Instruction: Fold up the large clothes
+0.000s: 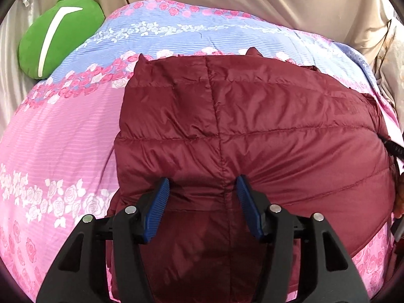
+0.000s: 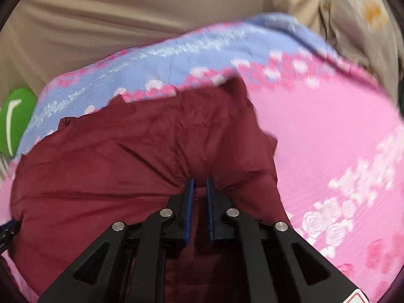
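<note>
A maroon quilted down jacket (image 1: 252,116) lies spread on a pink and blue floral bedspread (image 1: 63,131). My left gripper (image 1: 202,179) hovers over the jacket's near part by its centre seam. It is open, its blue pads (image 1: 161,202) wide apart and pressing on nothing. In the right wrist view the jacket (image 2: 101,164) bunches toward my right gripper (image 2: 200,180). That gripper is shut on a pinch of the maroon fabric, and creases fan out from the pinch. The view is blurred.
A green cushion (image 1: 60,38) with a white stripe sits at the bed's far left and also shows as the green cushion (image 2: 15,121) in the right wrist view. Beige cloth (image 1: 252,0) hangs behind the bed. Bare bedspread (image 2: 328,151) stretches to the jacket's right.
</note>
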A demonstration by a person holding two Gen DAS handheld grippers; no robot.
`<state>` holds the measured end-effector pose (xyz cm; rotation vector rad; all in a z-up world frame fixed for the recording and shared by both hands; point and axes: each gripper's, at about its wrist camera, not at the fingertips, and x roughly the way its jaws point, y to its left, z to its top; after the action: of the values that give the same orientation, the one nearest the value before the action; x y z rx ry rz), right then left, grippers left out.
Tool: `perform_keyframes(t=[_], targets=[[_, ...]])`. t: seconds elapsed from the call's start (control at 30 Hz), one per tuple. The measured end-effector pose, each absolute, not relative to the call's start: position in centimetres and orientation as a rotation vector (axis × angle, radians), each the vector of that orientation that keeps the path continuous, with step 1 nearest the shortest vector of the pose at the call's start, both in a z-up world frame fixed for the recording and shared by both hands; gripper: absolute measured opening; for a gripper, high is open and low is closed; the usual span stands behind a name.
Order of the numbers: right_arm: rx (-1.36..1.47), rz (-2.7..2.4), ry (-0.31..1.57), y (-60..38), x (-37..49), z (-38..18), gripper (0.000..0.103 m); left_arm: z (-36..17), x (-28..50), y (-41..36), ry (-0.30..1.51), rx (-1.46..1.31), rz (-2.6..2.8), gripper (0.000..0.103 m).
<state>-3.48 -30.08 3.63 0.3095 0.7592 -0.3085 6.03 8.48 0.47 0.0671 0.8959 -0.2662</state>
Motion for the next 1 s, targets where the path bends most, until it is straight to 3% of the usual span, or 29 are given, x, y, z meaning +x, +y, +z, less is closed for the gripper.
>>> perform_keyframes(t=[0.17,0.23,0.47,0.63,0.8,1.0], targets=[[0.296,-0.348,0.795,-29.9,-3.3,4.0,0.006,0.3,6.3,8.4,0.899,0.062,-0.26,0.056],[0.318,-0.359,0.795,-29.2,-3.3,5.2,0.02,0.2,6.2,8.4,0.896,0.065,-0.26,0.056],[0.212,-0.121,0.733,-21.4,1.4,9.8,0.019,0.2,6.0,8.4,0.89,0.053,-0.266,0.057],[0.187,-0.02,0.806,-17.3,6.7,8.4,0.019,0.7,5.8,9.6,0.893,-0.011,-0.281,0.056],[0.189,0.0,0.927,-16.3,9.9,5.1,0.005,2.4,5.7,13.9,0.873,-0.182,-0.308,0.066],[0.188,0.048,0.998,-15.9,11.3,2.6,0.0,1.6,8.6,18.1,0.904,-0.392,-0.318,0.077]])
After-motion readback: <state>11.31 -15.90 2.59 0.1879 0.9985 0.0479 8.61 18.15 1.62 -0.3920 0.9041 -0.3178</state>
